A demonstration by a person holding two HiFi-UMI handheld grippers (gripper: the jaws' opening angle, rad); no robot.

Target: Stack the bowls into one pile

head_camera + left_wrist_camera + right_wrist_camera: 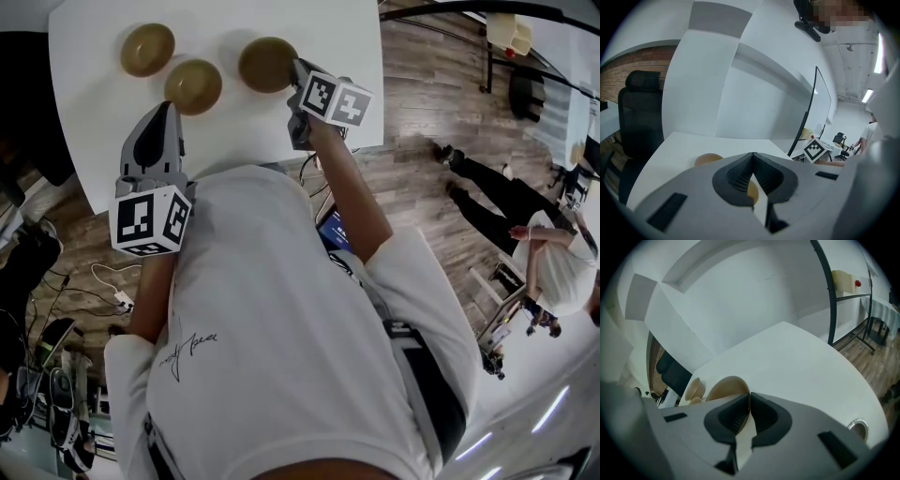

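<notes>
Three bowls (pixel 193 85) stand apart across the table (pixel 352 37), whose right end lies bare.

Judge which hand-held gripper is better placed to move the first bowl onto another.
Right. The right hand-held gripper is at the right bowl's rim, its jaws apparently closed on it. The left hand-held gripper is shut and empty, short of the middle bowl.

Closed left gripper (pixel 753 155), tan bowl (pixel 708 160) just beyond its fingers (pixel 736 176) on white table (pixel 675 149).
</notes>
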